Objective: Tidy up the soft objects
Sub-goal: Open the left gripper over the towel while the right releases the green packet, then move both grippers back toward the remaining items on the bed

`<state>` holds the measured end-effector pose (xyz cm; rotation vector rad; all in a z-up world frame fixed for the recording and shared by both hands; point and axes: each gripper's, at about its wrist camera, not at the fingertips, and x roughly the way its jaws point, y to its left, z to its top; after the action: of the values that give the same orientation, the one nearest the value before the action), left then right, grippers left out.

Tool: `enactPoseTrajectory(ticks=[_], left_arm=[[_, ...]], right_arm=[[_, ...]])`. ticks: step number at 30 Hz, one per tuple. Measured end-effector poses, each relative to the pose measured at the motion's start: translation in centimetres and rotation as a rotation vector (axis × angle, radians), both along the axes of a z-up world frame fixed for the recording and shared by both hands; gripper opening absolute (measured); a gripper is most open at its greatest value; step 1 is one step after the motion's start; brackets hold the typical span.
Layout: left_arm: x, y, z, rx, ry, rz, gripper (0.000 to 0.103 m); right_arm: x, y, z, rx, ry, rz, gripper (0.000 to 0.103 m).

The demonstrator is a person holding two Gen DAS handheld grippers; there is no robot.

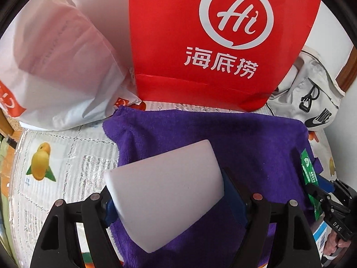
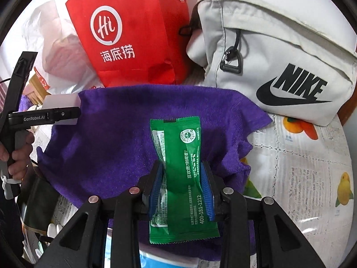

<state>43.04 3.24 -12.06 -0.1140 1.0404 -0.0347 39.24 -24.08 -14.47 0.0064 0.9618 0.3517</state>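
A purple towel [image 1: 245, 138] [image 2: 125, 134] lies spread on the patterned tablecloth [image 1: 67, 156]. My left gripper [image 1: 169, 192] is shut on a white foam sponge block [image 1: 167, 189], held just above the towel's left part; the same block [image 2: 61, 102] and gripper show at the left of the right wrist view. My right gripper [image 2: 183, 185] is shut on a green snack packet [image 2: 180, 178], pinched at its middle over the towel. In the left wrist view that packet [image 1: 309, 174] pokes in at the right edge.
A red paper bag [image 1: 212, 44] [image 2: 133, 33] stands behind the towel. A white plastic bag [image 1: 62, 67] lies to its left, a pale Nike pouch [image 2: 279, 62] [image 1: 312, 102] to its right. A hand [image 2: 20, 156] grips the left tool's handle.
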Motion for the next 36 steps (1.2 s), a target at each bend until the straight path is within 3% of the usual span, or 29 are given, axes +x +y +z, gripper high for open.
enactPoseTrajectory(ticks=[5,9,16,21,30,36], left_arm=[[0.7,-0.1,-0.4,-0.007,0.009,-0.003,0.087],[0.9,-0.3,-0.6,-0.024,0.018,-0.010,0.097],[0.3,-0.2,0.1,-0.006,0.011,0.012,0.097],[-1.4,0.0,1.7,0.015,-0.019,0.034,0.097],[-8.1,0.7,4.6,-0.019,-0.073,0.047,0.097],[-13.0,1.1,5.8,-0.008,-0.081,0.056,0.097]], right_arm=[[0.4,-0.2,-0.1,0.005,0.014,0.003,0.039],[0.4,0.1,-0.2,-0.008,0.001,0.020,0.054],[-0.4,0.2,0.6,-0.010,-0.035,0.024,0.061],[-1.8,-0.1,2.2,-0.016,-0.069,-0.020,0.079],[-5.8,1.1,4.2,-0.142,-0.083,-0.070,0.080],[-10.7,1.7,5.5,-0.061,-0.125,-0.045,0.080]])
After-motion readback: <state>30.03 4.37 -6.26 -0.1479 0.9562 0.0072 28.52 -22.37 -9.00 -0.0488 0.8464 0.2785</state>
